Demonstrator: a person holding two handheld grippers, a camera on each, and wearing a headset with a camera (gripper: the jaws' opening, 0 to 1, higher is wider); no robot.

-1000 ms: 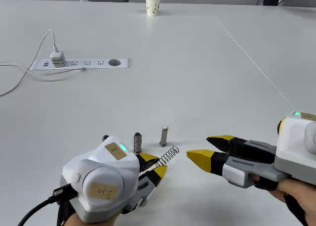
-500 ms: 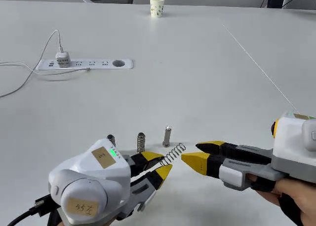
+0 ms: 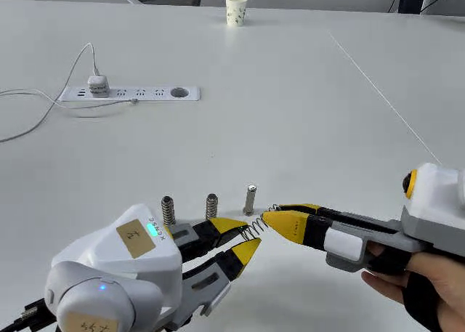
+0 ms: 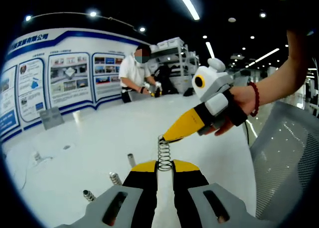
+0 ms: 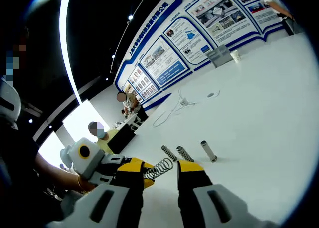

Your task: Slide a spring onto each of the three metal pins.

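Three metal pins stand in a row on the white table. The left pin and the middle pin each carry a spring. The right pin is bare. My left gripper is shut on one end of a loose spring, just in front of the pins. In the left gripper view that spring stands up from the jaws. My right gripper comes in from the right, jaws narrowly apart, tips at the spring's free end. The right gripper view has the spring between its jaws.
A white power strip with a charger and cable lies at the back left. A paper cup stands at the far edge. A faint seam runs diagonally across the table on the right. People stand in the background of the gripper views.
My right gripper has moved left until its tips reach the spring's free end, and its jaws have narrowed. The left gripper still holds the spring. The head camera has shifted.
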